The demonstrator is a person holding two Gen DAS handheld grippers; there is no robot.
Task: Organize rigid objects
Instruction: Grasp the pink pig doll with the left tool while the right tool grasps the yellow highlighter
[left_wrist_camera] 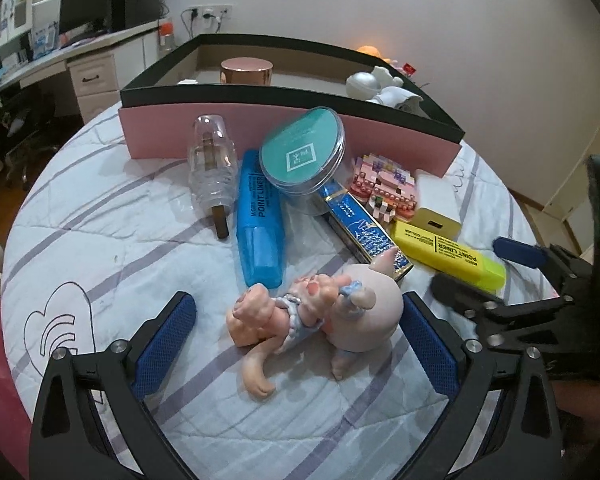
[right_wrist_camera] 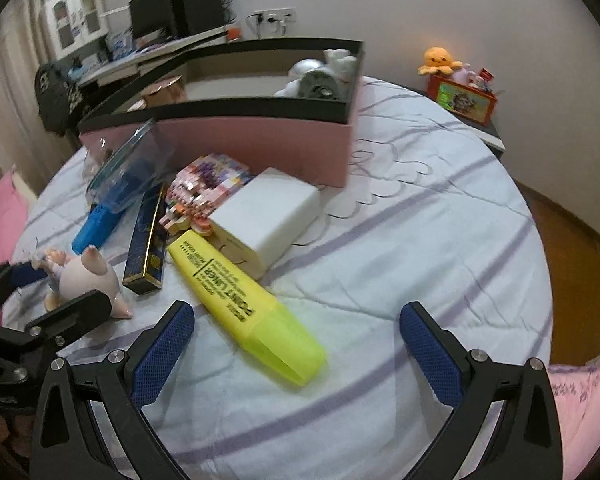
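Note:
A pink pig doll (left_wrist_camera: 324, 312) lies on the striped bedsheet between the open fingers of my left gripper (left_wrist_camera: 296, 332); it also shows in the right wrist view (right_wrist_camera: 84, 276). My right gripper (right_wrist_camera: 296, 344) is open around the cap end of a yellow highlighter (right_wrist_camera: 244, 308), also seen in the left wrist view (left_wrist_camera: 448, 252). Behind lie a blue highlighter (left_wrist_camera: 258, 220), a teal-lidded round tin (left_wrist_camera: 304, 160), a clear bottle (left_wrist_camera: 212, 164), a dark blue slim box (left_wrist_camera: 364, 228), a brick model (left_wrist_camera: 384, 184) and a white block (right_wrist_camera: 268, 216). The pink box with a black rim (left_wrist_camera: 284, 92) stands at the back.
The box holds a copper-coloured jar (left_wrist_camera: 246, 70) and white and silver items (right_wrist_camera: 320, 76). A red tin with plush toys (right_wrist_camera: 460, 92) sits on a side table at the right. A desk with a monitor (left_wrist_camera: 84, 4) is at the far left. The bed edge drops to wooden floor at the right.

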